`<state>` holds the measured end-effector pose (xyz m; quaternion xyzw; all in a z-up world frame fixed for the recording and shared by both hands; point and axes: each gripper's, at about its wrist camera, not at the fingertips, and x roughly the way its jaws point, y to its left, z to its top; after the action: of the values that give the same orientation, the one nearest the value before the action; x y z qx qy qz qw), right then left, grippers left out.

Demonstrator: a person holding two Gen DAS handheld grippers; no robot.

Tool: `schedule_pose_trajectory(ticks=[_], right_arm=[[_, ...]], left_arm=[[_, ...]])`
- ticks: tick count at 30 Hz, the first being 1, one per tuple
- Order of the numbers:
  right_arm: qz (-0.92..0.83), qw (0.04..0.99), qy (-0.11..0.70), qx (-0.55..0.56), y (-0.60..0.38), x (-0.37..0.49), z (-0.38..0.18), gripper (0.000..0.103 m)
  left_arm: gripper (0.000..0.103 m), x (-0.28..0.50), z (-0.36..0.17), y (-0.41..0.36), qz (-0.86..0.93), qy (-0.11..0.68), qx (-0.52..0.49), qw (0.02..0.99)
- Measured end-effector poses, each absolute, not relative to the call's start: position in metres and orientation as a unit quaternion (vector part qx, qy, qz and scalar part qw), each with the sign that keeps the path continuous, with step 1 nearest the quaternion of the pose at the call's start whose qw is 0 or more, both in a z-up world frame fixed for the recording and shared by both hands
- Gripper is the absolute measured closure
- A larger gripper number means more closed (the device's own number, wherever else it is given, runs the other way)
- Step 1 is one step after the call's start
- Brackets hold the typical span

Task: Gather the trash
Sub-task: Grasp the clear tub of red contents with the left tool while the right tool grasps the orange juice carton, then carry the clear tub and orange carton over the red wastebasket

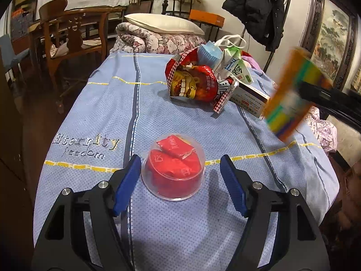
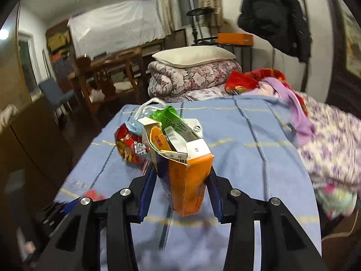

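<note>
The left gripper [image 1: 178, 180] stands apart around a clear cup [image 1: 173, 167] of red wrappers on the blue sheet [image 1: 90, 117], apparently ready to grip it. The right gripper [image 2: 181, 194] is clamped on an orange box [image 2: 189, 180], held above the sheet, probably bound for the trash pile [image 1: 203, 76] farther back.

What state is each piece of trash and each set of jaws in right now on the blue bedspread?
Clear plastic cup with red wrappers inside: upside down on the blue bedspread, between open jaws, not gripped.
Left gripper: open around the cup.
Orange cardboard box: torn open on top, lifted, clamped.
Right gripper: shut on the box.
Red snack bag: crumpled, open, lying in the pile.
Green and white carton: leaning in the pile.
</note>
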<state>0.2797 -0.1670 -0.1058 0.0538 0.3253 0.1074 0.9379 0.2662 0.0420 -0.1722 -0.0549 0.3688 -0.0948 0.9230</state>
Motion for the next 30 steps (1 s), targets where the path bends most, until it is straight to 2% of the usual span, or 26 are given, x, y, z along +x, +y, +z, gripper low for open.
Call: schedule_pose_trajectory(ticks=[6, 21, 22, 25, 30], right_arm=[[0.082, 0.933, 0.344, 0.072, -0.202, 0.245, -0.116, 0.059], [0.082, 0.925, 0.362, 0.086, -0.214, 0.238, -0.131, 0.058], [0.080, 0.921, 0.371, 0.088, -0.215, 0.240, -0.136, 0.058], [0.081, 0.910, 0.391, 0.112, -0.221, 0.242, -0.147, 0.062], [0.078, 0.917, 0.374, 0.111, -0.224, 0.233, -0.138, 0.064]], left_arm=[[0.032, 0.265, -0.173, 0.041, -0.091, 0.370, -0.049, 0.923], [0.033, 0.259, -0.174, 0.038, -0.083, 0.374, -0.046, 0.923], [0.034, 0.258, -0.174, 0.037, -0.080, 0.373, -0.041, 0.923], [0.049, 0.257, -0.174, 0.038, -0.056, 0.371, -0.035, 0.926], [0.049, 0.248, -0.164, 0.054, -0.072, 0.381, -0.088, 0.918]])
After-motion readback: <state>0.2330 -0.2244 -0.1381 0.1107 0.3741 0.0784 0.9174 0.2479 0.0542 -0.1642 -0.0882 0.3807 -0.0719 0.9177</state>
